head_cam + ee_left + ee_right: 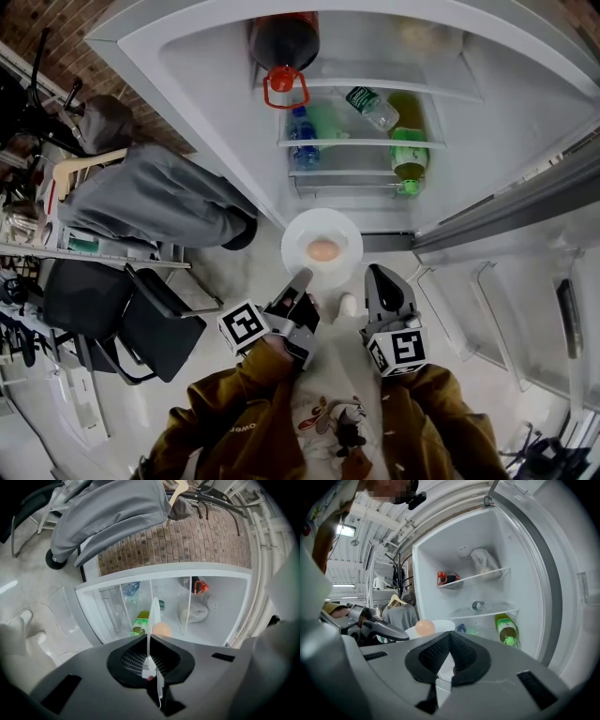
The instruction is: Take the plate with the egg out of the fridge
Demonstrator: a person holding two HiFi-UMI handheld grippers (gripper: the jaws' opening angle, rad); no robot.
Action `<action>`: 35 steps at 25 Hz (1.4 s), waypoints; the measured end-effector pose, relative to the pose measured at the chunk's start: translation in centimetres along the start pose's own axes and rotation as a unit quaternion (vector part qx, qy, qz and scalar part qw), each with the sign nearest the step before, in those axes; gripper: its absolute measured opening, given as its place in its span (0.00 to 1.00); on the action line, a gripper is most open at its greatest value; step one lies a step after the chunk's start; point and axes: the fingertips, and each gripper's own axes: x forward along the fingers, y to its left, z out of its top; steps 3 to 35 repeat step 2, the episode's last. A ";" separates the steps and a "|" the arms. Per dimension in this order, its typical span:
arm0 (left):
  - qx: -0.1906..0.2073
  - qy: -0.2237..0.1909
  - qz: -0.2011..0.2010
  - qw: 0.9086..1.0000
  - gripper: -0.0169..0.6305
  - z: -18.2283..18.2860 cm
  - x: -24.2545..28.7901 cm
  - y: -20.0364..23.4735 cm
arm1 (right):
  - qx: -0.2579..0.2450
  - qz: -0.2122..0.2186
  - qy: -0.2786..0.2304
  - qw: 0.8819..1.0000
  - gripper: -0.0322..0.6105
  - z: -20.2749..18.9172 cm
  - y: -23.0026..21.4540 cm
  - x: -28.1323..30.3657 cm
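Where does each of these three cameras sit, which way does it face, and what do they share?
Head view: on the person's head, facing steeply down at the open fridge; brown sleeves, the left gripper and the right gripper show.
Left gripper view: on the left gripper, facing the fridge along its jaws, shut on the plate.
Right gripper view: on the right gripper, facing the fridge past shut jaws; the left gripper shows.
Shared: all three show the plate and egg.
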 end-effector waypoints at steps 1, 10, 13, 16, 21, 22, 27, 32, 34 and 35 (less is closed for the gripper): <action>-0.001 0.000 0.000 1.000 0.05 0.0 0.0 0.1 | 0.000 0.000 0.001 1.000 0.06 -0.1 0.0 0.0; -0.002 0.000 0.000 1.000 0.05 -0.1 0.0 0.1 | 0.000 0.000 0.003 1.000 0.06 -0.3 0.0 -0.1; -0.002 0.000 0.000 1.000 0.05 -0.1 0.0 0.1 | 0.000 0.000 0.003 1.000 0.06 -0.3 0.0 -0.1; -0.002 0.000 0.000 1.000 0.05 -0.1 0.0 0.1 | 0.000 0.000 0.003 1.000 0.06 -0.3 0.0 -0.1; -0.002 0.000 0.000 1.000 0.05 -0.1 0.0 0.1 | 0.000 0.000 0.003 1.000 0.06 -0.3 0.0 -0.1; -0.002 0.000 0.000 1.000 0.05 -0.1 0.0 0.1 | 0.000 0.000 0.003 1.000 0.06 -0.3 0.0 -0.1; -0.002 0.000 0.000 1.000 0.05 -0.1 0.0 0.1 | 0.000 0.000 0.003 1.000 0.06 -0.3 0.0 -0.1; -0.002 0.000 0.000 1.000 0.05 -0.1 0.0 0.1 | 0.000 0.000 0.003 1.000 0.06 -0.3 0.0 -0.1; -0.002 0.000 0.000 1.000 0.05 -0.1 0.0 0.1 | 0.000 0.000 0.003 1.000 0.06 -0.3 0.0 -0.1; -0.002 0.000 0.000 1.000 0.05 -0.1 0.0 0.1 | 0.000 0.000 0.003 1.000 0.06 -0.3 0.0 -0.1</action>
